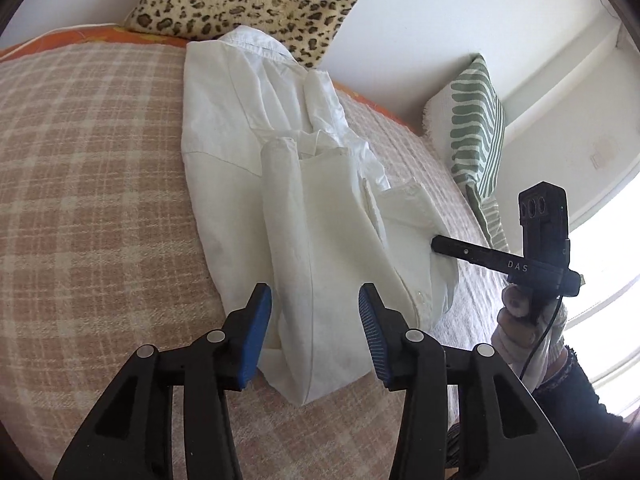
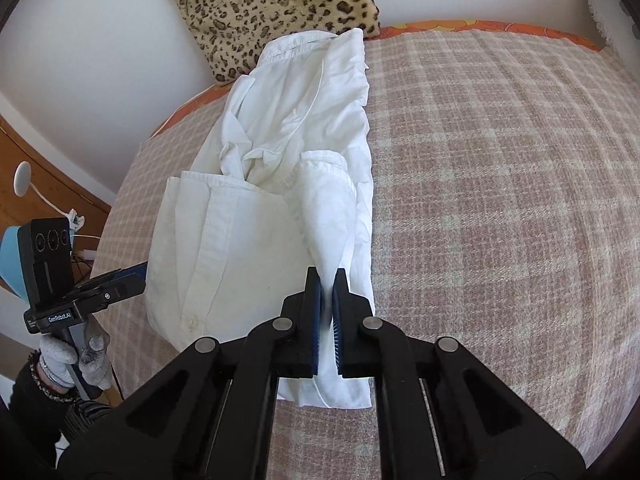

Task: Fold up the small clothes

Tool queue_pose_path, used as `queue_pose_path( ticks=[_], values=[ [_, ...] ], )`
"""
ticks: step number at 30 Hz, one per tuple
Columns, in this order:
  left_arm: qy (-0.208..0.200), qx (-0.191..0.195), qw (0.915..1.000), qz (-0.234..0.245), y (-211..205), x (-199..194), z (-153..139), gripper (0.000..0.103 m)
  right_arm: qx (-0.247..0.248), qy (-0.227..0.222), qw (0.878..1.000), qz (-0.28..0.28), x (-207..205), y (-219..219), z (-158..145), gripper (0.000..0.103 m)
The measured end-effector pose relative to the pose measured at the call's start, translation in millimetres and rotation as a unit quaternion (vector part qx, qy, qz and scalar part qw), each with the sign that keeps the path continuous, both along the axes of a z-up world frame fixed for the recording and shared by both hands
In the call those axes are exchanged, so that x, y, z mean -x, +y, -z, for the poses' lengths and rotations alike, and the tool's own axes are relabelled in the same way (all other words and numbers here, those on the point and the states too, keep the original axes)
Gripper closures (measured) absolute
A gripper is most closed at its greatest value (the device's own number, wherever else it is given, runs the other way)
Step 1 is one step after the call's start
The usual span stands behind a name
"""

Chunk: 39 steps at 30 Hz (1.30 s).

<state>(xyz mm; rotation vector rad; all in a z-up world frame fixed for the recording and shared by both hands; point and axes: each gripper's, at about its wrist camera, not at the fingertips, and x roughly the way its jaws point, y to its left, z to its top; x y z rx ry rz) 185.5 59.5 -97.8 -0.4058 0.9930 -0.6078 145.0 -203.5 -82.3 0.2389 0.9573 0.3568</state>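
Underneath both tongs: a bed under a pink-and-cream checked blanket (image 2: 500,168), filling most of each view. Leopard-print cushion (image 2: 276,8) at the far end, against the wall, straight ahead of the right tongs. Green-striped cushion (image 1: 478,132) off to the right of the left tongs, leaning in the wall corner.

White shirt (image 1: 248,128) lies lengthwise on the blanket, partly folded, collar end far, hem end near. It runs forward from both tongs, sides turned in toward the middle.

Right tongs (image 2: 327,280): jaws narrow, pinched on a raised fold of the shirt, cloth peaking up between the blue pads. From the left wrist view, its black tip meets the shirt's right edge.

Left tongs (image 1: 316,300): jaws partway apart, blue pads either side of the shirt's near end; whether the pads touch the cloth, cannot tell.

Gloved hand (image 2: 80,354) grips the left tongs' handle, low left of the right tongs.
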Motion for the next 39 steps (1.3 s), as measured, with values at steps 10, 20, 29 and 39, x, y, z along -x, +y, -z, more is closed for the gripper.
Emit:
queue_pose_path(
  ticks=[10,20,29,39],
  values=[
    [-0.022,0.002,0.9963,-0.083,18.0,25.1,5.0,0.101,-0.034,-0.028,0.999,0.003,0.6,-3.1,-10.6,0.097],
    [-0.040,-0.101,0.9859,-0.127,23.8,23.2,7.8,0.094,0.055,-0.034,0.998,0.028,-2.4,6.7,-1.8,0.086],
    [-0.134,-0.158,0.9782,0.020,-26.7,71.5,-31.6,0.062,0.101,-0.117,0.985,-0.078,60.7,16.3,-26.2,0.086],
    [-0.142,-0.255,0.9505,0.107,-78.7,55.9,-0.4,0.055,0.123,-0.070,0.984,-0.105,35.1,25.3,17.4,0.080]
  ],
)
